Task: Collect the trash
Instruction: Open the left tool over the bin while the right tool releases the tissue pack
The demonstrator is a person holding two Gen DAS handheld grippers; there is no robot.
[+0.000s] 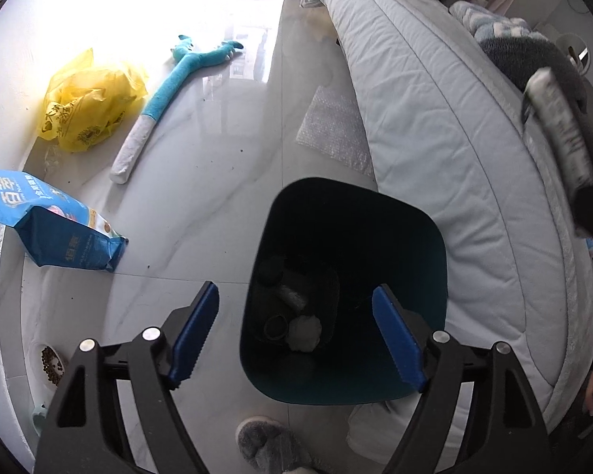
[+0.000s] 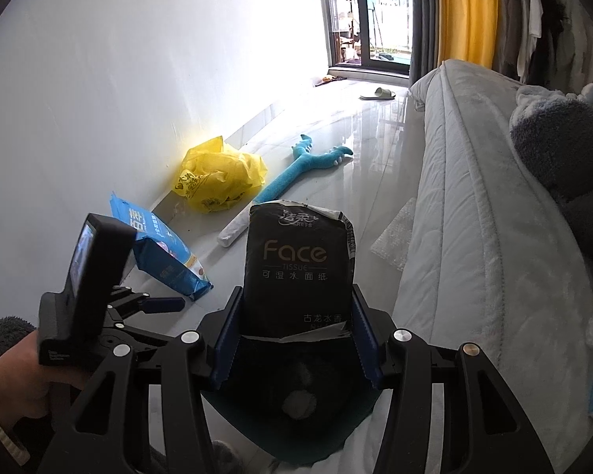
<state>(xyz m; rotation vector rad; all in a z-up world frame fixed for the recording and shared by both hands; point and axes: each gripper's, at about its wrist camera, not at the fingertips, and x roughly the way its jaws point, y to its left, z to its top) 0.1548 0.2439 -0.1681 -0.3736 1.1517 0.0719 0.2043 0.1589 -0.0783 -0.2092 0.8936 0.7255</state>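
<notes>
the right gripper (image 2: 296, 339) grasps the tissue pack (image 2: 298, 264), its long axis upright, probably directly above the trash bin (image 2: 296, 426). the left gripper (image 1: 296, 335) hangs released over the bin's near rim.

In the left wrist view, the black tissue pack (image 1: 561, 126) at the right is smeared by motion blur, its print unreadable. Dim lumps lie in the dark teal plastic bin (image 1: 427, 245), too shadowed to identify. The grey fluffy slipper (image 1: 265, 448) is cut by the bottom edge. In the right wrist view, that pack (image 2: 296, 268) hides most of the bin (image 2: 233, 407).
</notes>
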